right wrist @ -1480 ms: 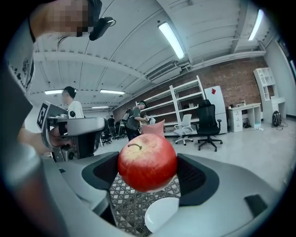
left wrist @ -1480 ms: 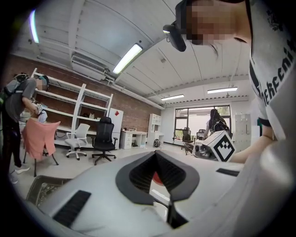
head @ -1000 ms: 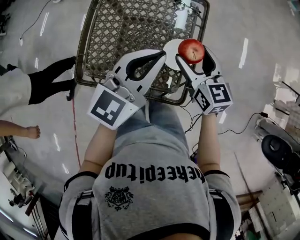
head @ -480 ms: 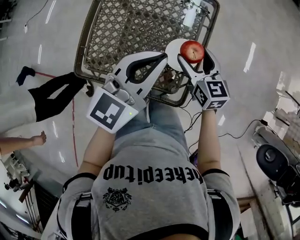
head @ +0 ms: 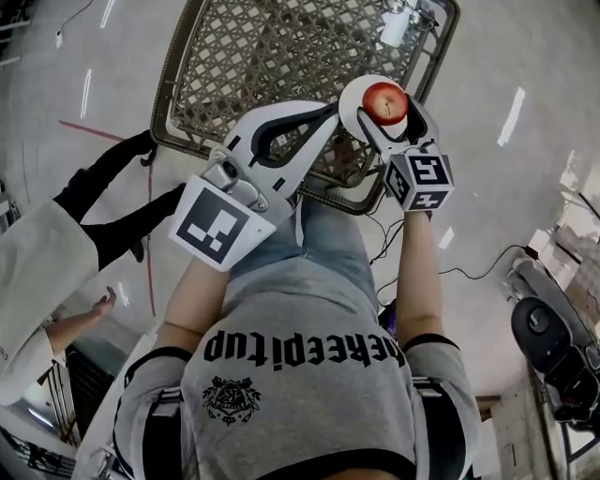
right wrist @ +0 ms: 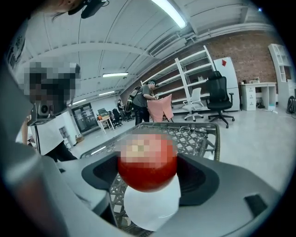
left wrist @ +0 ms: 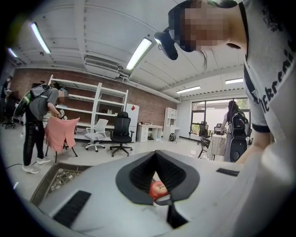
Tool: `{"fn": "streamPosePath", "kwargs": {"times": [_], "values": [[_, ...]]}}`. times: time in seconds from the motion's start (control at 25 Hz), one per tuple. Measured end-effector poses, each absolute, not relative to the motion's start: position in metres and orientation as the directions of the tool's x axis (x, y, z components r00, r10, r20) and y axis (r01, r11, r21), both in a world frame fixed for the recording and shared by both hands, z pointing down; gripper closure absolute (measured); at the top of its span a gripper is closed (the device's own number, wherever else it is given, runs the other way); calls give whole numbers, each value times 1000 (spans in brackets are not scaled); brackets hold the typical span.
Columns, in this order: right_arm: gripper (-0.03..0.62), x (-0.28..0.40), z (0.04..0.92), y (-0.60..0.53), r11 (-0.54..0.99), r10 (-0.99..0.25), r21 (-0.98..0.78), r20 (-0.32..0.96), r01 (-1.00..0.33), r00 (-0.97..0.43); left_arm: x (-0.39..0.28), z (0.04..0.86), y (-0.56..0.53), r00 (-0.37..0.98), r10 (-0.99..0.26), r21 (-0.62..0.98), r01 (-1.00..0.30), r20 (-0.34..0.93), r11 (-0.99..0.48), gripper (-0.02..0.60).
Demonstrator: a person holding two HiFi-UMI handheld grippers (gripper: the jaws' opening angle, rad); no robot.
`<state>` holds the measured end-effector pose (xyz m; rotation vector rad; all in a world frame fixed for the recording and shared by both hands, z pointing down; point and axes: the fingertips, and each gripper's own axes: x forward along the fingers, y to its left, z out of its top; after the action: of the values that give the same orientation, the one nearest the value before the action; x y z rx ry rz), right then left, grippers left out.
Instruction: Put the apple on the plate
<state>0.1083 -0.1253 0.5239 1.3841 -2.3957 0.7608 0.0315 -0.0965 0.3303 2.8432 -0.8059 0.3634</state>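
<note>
My right gripper [head: 386, 103] is shut on a red apple [head: 384, 99], which fills the middle of the right gripper view [right wrist: 147, 162]. Directly behind and under the apple is a small white plate [head: 352, 105] [right wrist: 152, 203]. My left gripper [head: 334, 112] is shut, its jaw tips meeting at the plate's left rim; they appear to pinch that rim. In the left gripper view the apple [left wrist: 157, 189] shows through the loop of the shut jaws, with the grey plate edge [left wrist: 163, 202] at the tips. Both grippers are held up over a cart.
A metal mesh shopping cart [head: 281, 56] stands below and ahead of the grippers, with a white bottle [head: 394, 28] at its far corner. A person in a white coat [head: 37, 272] stands at the left. Cables [head: 469, 262] trail on the floor at right.
Both grippers with the apple and plate have edged slightly forward over the cart. The person at the left has stepped closer into view.
</note>
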Motion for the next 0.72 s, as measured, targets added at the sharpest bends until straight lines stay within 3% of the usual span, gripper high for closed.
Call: {"fn": "streamPosePath", "kwargs": {"times": [0.72], "values": [[197,97,566,-132,399,-646,-315,570,-861,-507,26,339,-119,816,-493,95,-541,302,-836,569]]}}
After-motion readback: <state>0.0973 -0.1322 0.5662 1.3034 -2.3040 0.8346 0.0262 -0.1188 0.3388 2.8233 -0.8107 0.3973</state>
